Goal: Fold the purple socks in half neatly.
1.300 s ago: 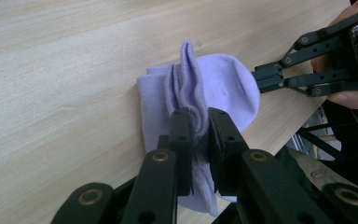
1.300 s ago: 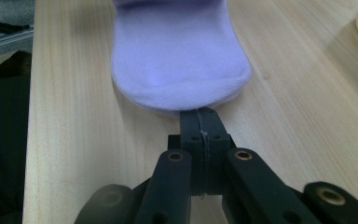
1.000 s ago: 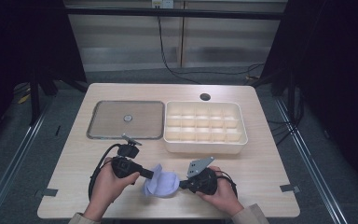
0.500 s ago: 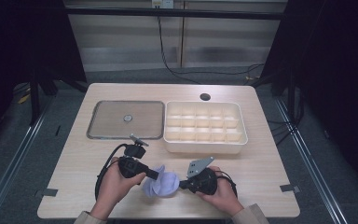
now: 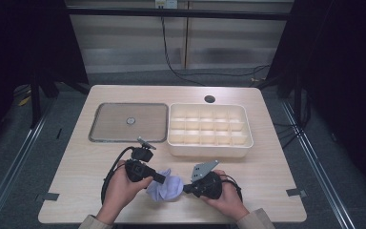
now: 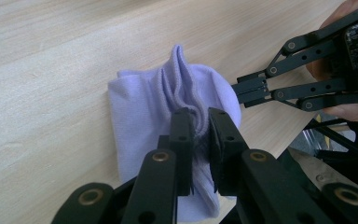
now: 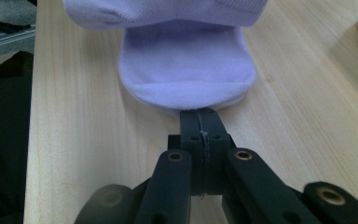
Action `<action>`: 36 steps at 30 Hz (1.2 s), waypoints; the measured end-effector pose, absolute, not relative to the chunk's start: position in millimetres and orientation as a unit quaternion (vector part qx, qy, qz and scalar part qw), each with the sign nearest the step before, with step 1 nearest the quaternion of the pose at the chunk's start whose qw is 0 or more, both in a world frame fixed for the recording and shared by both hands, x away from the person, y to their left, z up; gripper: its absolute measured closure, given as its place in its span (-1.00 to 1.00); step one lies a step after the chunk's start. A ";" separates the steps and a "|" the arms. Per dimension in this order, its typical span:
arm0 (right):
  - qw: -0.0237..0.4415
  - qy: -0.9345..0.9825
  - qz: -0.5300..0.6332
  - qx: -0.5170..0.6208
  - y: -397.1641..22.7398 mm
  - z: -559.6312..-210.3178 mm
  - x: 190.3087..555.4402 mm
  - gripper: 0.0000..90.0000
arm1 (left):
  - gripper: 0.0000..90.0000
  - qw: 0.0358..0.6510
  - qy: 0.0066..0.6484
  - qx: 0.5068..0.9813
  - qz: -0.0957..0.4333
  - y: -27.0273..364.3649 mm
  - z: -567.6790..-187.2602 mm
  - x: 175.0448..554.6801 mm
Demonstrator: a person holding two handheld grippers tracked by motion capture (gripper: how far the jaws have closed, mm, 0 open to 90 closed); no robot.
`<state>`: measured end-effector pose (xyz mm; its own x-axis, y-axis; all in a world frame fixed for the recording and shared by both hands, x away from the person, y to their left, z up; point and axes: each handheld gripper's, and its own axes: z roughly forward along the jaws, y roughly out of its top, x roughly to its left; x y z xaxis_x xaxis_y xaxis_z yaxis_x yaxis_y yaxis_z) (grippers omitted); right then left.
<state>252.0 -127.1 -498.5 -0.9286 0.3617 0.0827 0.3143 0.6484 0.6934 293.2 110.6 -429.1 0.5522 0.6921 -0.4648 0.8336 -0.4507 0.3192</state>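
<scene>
Since a second ago our left gripper has slid a bit toward the middle of the table, following the lavender sock; our right gripper hasn't budged.

High view: the sock sits near the front edge of the wooden table, between our two hands. There's bare tabletop to either side of us, while the white divided tray and the flat metal lid take up the back half, well apart from the sock.

Left gripper view: our left gripper is clamped on a bunched ridge of the sock, fabric pinched up between the two pads. The other gripper comes in from the right, closed at the sock's rounded edge.

Right gripper view: our right gripper has its jaws pressed fully together, tips right at the rounded end of the sock. We honestly can't tell whether any cloth is caught in there.
</scene>
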 end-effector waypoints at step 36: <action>0.028 0.907 0.377 0.184 -126.6 -498.8 252.3 1.00 | 0.80 0.249 0.440 0.855 -0.113 83.5 -430.1 290.5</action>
<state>252.3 -126.6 -498.8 -0.9309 0.3547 0.0876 0.3123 0.6480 0.6947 290.5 83.5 -430.1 0.5867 0.6969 -0.4124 0.8093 -0.4877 0.3273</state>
